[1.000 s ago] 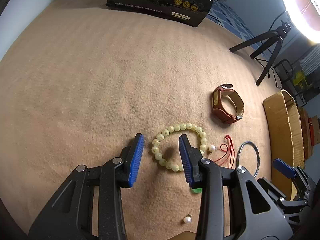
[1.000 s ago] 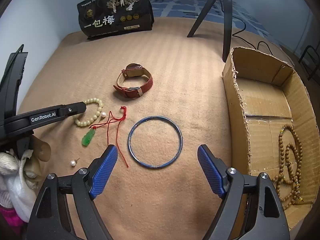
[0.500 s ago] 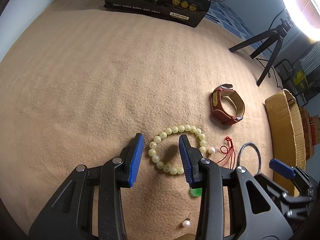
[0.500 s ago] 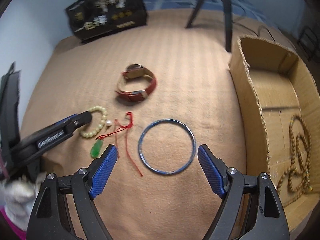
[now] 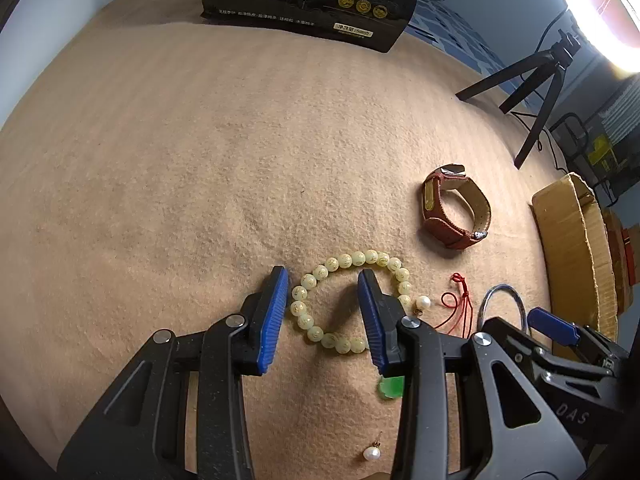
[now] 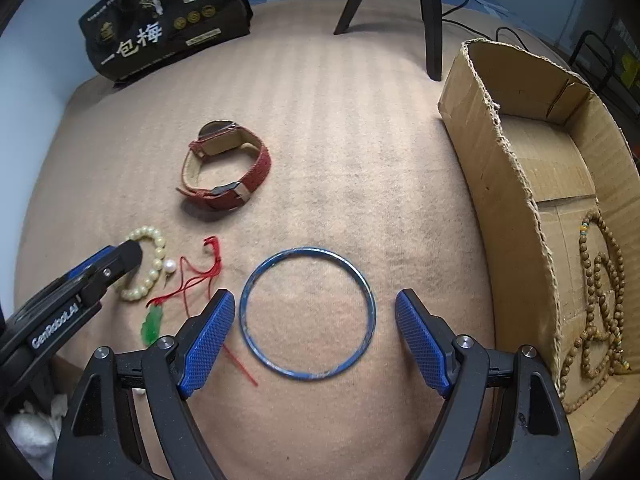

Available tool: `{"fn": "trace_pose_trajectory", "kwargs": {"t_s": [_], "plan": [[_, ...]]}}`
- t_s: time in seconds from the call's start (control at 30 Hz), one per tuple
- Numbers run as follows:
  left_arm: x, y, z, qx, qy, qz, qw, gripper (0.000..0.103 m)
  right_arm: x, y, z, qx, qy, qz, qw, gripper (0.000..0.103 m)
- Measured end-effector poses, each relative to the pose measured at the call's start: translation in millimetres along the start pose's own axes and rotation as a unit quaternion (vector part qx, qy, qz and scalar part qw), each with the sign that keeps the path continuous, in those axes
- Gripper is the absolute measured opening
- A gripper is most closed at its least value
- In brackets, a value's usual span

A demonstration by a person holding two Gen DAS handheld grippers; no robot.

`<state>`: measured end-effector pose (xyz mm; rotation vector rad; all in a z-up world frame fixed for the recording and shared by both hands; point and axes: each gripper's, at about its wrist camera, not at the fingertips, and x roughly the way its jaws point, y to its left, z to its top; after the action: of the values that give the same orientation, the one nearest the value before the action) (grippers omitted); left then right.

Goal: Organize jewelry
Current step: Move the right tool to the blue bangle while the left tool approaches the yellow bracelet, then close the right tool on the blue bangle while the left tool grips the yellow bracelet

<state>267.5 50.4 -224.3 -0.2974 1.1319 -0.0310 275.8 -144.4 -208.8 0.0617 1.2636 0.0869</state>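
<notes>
A pale yellow bead bracelet (image 5: 340, 260) lies on the tan blanket; it also shows in the right wrist view (image 6: 154, 258). My left gripper (image 5: 322, 312) is open, its jaws straddling the bracelet's left side. A blue bangle (image 6: 308, 312) lies flat between the open jaws of my right gripper (image 6: 310, 332). A red leather watch (image 6: 228, 178) lies further back. A green jade pendant (image 6: 153, 324) on a red cord (image 6: 196, 276) and a pearl earring (image 6: 171, 266) lie between bracelet and bangle. A second pearl earring (image 5: 371, 454) lies near my left gripper's base.
An open cardboard box (image 6: 516, 184) stands at the right, with a brown bead necklace (image 6: 600, 300) inside. A black snack bag (image 6: 160, 24) lies at the blanket's far edge. A black tripod (image 6: 430, 16) stands at the back.
My left gripper has moved forward over the yellow bracelet. My right gripper has moved forward and down, so the blue bangle now sits between its jaws.
</notes>
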Motion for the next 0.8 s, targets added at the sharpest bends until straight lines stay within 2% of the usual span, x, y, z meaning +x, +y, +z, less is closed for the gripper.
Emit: {"fn": "trace_pose_trajectory", "kwargs": {"t_s": [0.07, 0.17, 0.37, 0.53, 0.8], "plan": [[0.3, -0.5, -0.7, 0.004, -0.003, 0.002, 1.0000, 0.036, 2.6, 0.2, 0.3, -0.002, 0.000, -0.008, 1.000, 0.082], [0.6, -1.8, -1.6, 0.013, -0.007, 0.013, 0.9998, 0.028, 5.0, 3.3, -0.4, -0.014, 0.000, -0.019, 1.000, 0.082], [-0.3, 6.6, 0.2, -0.006, -0.004, 0.005, 1.0000, 0.015, 5.9, 3.7, 0.6, -0.025, 0.001, -0.017, 1.000, 0.082], [-1.3, 8.8, 1.3, -0.017, 0.000, -0.005, 0.9998, 0.015, 3.4, 0.9, -0.3, -0.021, 0.006, -0.002, 1.000, 0.083], [-1.8, 5.9, -0.4, -0.006, 0.000, 0.005, 1.0000, 0.014, 9.4, 19.0, -4.1, -0.069, 0.006, -0.039, 0.997, 0.082]]}}
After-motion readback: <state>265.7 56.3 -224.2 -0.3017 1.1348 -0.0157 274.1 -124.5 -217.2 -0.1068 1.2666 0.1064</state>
